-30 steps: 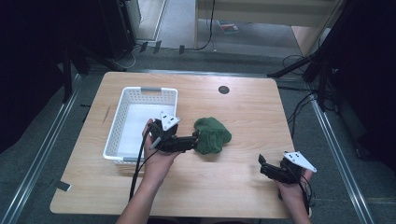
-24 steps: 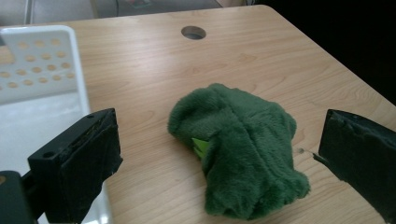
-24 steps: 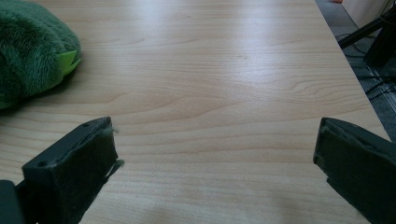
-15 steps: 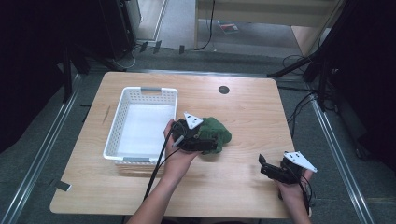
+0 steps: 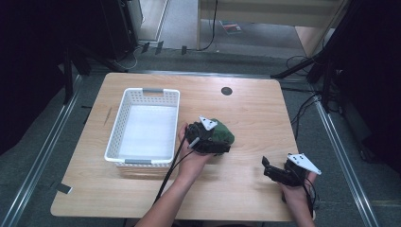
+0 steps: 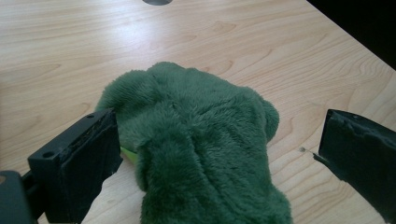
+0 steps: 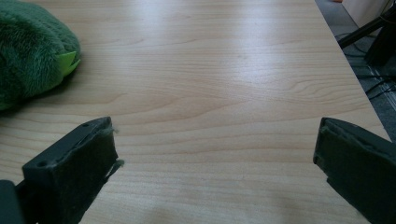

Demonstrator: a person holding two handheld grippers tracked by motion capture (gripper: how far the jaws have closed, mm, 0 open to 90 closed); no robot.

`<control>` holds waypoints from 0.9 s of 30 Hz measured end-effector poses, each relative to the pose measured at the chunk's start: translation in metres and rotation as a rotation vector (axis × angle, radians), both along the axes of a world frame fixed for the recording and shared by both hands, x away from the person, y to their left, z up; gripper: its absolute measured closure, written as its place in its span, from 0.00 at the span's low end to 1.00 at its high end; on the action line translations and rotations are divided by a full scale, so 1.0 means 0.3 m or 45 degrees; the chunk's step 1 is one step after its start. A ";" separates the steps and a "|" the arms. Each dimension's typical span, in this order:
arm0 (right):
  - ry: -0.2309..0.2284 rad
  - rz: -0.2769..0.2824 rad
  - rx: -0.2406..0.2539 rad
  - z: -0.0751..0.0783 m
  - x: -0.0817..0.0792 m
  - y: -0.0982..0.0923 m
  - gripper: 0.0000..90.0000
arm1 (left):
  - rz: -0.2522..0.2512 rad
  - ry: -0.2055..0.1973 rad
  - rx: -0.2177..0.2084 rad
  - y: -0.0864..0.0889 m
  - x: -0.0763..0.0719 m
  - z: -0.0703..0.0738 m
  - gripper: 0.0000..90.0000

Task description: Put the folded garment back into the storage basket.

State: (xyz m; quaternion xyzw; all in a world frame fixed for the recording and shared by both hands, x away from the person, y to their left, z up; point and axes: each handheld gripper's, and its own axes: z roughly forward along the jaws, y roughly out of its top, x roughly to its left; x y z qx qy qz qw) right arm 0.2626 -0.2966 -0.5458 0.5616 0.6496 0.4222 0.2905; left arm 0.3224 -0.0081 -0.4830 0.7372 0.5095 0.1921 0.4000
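A dark green plush toy lies on the wooden table, just right of the white basket. My left gripper is at the toy, open, its jaws standing on either side of the green plush toy in the left gripper view. The left jaw is close against the fur, the right jaw stands apart from it. My right gripper rests near the front right edge, open with nothing between its jaws. The green plush toy with a lighter green tab lies at the far left in the right gripper view.
The basket is empty, with grey handles at its near and far ends. A round black cable port sits at the back of the table. Metal rails run along both sides on the floor, and dark stands and cables lie at the right.
My left gripper has moved right from beside the basket onto the plush toy, its jaws now straddling it. The right gripper has stayed in place.
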 end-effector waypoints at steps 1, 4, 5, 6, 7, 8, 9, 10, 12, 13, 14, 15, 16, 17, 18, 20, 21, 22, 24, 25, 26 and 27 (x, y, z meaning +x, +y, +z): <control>0.000 0.000 0.000 0.000 0.000 0.000 0.00 | 0.002 0.003 0.004 -0.003 0.004 -0.004 0.00; 0.001 0.000 -0.001 0.000 0.000 0.001 0.00 | 0.007 0.002 0.003 -0.019 0.016 -0.017 0.00; 0.002 0.000 0.000 0.000 0.000 0.001 0.00 | 0.004 0.009 0.004 -0.027 0.021 -0.023 0.00; 0.005 -0.003 0.002 0.000 0.000 0.001 0.00 | -0.003 0.012 0.008 -0.030 0.024 -0.027 0.00; 0.006 -0.003 0.001 0.000 0.000 0.001 0.00 | -0.003 0.016 0.011 -0.040 0.029 -0.035 0.00; 0.006 -0.003 0.001 0.000 0.000 0.001 0.00 | -0.008 0.025 0.016 -0.047 0.033 -0.041 0.00; 0.006 -0.003 0.001 0.000 0.000 0.001 0.00 | -0.006 0.028 0.024 -0.053 0.037 -0.048 0.00; 0.006 -0.003 0.001 0.000 0.000 0.001 0.00 | -0.005 0.030 0.033 -0.057 0.040 -0.052 0.00; 0.005 -0.003 0.002 0.000 0.000 0.000 0.00 | -0.004 0.030 0.034 -0.062 0.045 -0.059 0.00; 0.005 -0.003 0.002 0.000 0.000 0.000 0.00 | 0.002 0.027 0.032 -0.065 0.048 -0.064 0.00; 0.006 -0.002 0.002 0.000 0.000 0.000 0.00 | -0.001 0.029 0.038 -0.065 0.050 -0.066 0.00; 0.006 -0.003 0.002 0.000 0.001 0.001 0.00 | -0.003 0.029 0.045 -0.066 0.052 -0.071 0.00; 0.006 -0.003 0.001 0.000 0.001 0.001 0.00 | 0.001 0.034 0.059 -0.066 0.054 -0.075 0.00; 0.006 -0.003 0.002 0.000 0.001 0.001 0.00 | 0.009 0.034 0.065 -0.068 0.056 -0.080 0.00; 0.007 -0.003 0.002 0.000 0.001 0.001 0.00 | 0.011 0.041 0.081 -0.066 0.059 -0.084 0.00; 0.007 -0.003 0.001 0.000 0.001 0.001 0.00 | 0.015 0.047 0.082 -0.068 0.063 -0.093 0.00; 0.007 -0.002 0.001 0.000 0.001 0.001 0.00 | 0.018 0.051 0.092 -0.070 0.065 -0.099 0.00; 0.009 -0.004 0.000 0.000 0.001 0.002 0.00 | 0.019 0.057 0.097 -0.072 0.066 -0.102 0.00; 0.009 -0.005 -0.001 0.000 0.001 0.001 0.00 | 0.029 0.062 0.099 -0.077 0.069 -0.111 0.00; 0.009 -0.005 -0.002 0.000 0.001 0.001 0.00 | 0.033 0.065 0.120 -0.077 0.071 -0.115 0.00; 0.010 -0.005 -0.001 0.000 0.002 0.002 0.00 | 0.037 0.068 0.123 -0.079 0.071 -0.118 0.00; 0.011 -0.005 0.000 0.000 0.002 0.002 0.00 | 0.036 0.073 0.133 -0.079 0.072 -0.122 0.00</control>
